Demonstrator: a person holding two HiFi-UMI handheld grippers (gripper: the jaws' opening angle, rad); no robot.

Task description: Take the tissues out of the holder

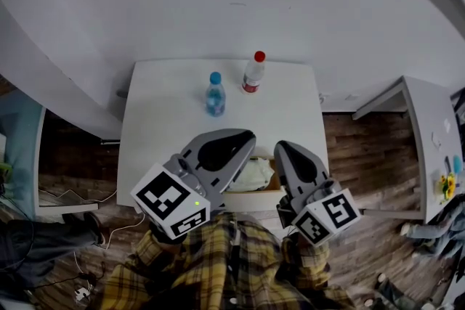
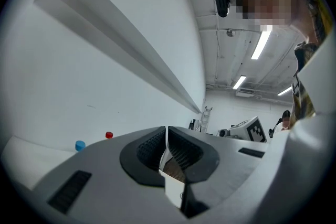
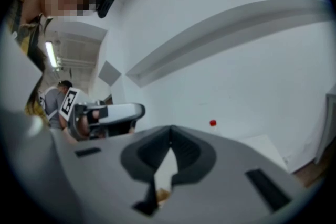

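Note:
The tissue holder (image 1: 274,188), a low brown box, sits at the near edge of the white table (image 1: 163,112). Crumpled white tissues (image 1: 251,173) show in it between my two grippers. My left gripper (image 1: 245,136) hangs over the holder's left side, tilted up, jaws shut with nothing seen held. My right gripper (image 1: 280,149) is over the holder's right end, also shut and empty. In the left gripper view the jaws (image 2: 166,131) meet at their tips, and a brown strip of the holder (image 2: 173,167) shows below. The right gripper view shows the same (image 3: 169,142).
A blue-capped bottle (image 1: 214,94) and a red-capped bottle (image 1: 253,72) stand near the table's far edge by the white wall. A second white table (image 1: 429,141) is at the right. Cables lie on the wooden floor at the left.

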